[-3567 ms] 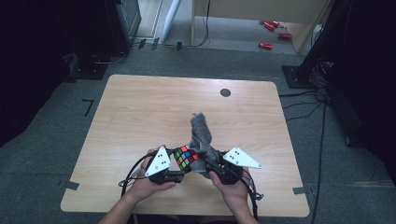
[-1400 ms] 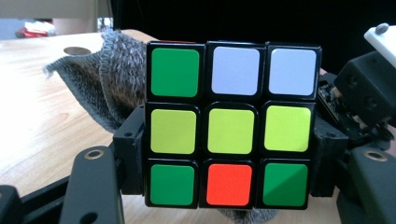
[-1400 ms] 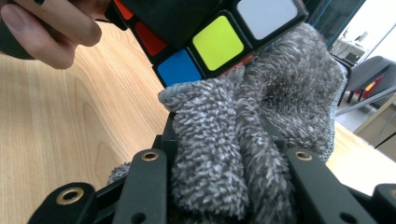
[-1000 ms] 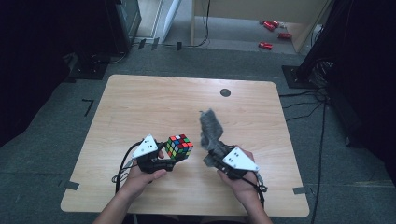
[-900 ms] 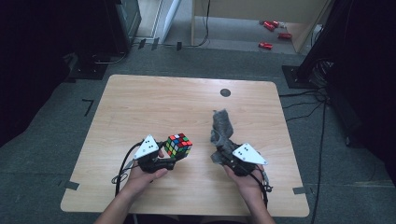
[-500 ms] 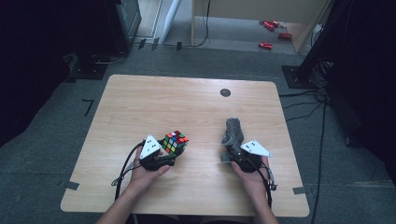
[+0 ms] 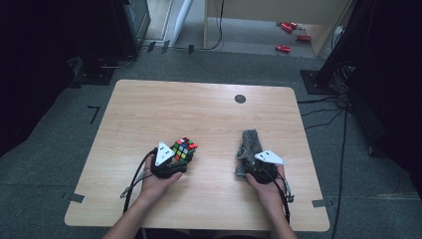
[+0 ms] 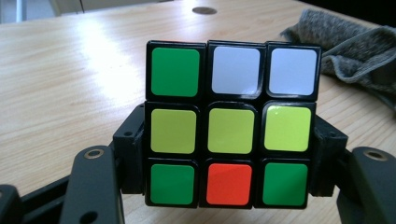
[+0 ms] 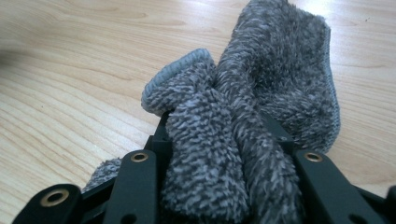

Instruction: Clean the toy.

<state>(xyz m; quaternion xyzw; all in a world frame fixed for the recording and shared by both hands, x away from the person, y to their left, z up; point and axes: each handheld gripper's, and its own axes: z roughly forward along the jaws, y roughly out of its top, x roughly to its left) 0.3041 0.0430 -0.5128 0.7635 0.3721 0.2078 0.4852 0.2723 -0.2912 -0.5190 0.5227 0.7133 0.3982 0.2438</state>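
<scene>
On the near half of the wooden table (image 7: pixel 199 107), toward seven o'clock from its middle, the left gripper (image 7: pixel 176 159) carries a scrambled puzzle cube (image 7: pixel 183 149), with the person's left hand (image 7: pixel 157 181) wrapped round the handle below it. From the left gripper view, the cube (image 8: pixel 232 123) sits squarely between the two black jaws, which pinch it on opposite side faces at its middle and lower layers; the face toward the camera shows green, white, yellow and one orange sticker. I judge the cube to be light, rigid and smooth-sided, so flat pressure across two opposite faces is the sound way to take it; a grip on corners or on a single layer could let it twist or slip.

Toward five o'clock from the table's middle, well apart from the cube, the right gripper (image 7: pixel 251 167) holds a grey fuzzy cloth (image 7: pixel 250 142), whose free end lies on the tabletop pointing to twelve o'clock. From the right gripper view, the cloth (image 9: pixel 261 107) is bunched into a thick fold between the jaws, which close on it, and its bound edge curls up at eleven o'clock. It looks soft, limp and light; it should compress under the jaws and droop when lifted, so a gathered fold is the best purchase.

At the table's far edge, near one o'clock, a small dark disc (image 7: pixel 240 98) sits flush in the wood.
</scene>
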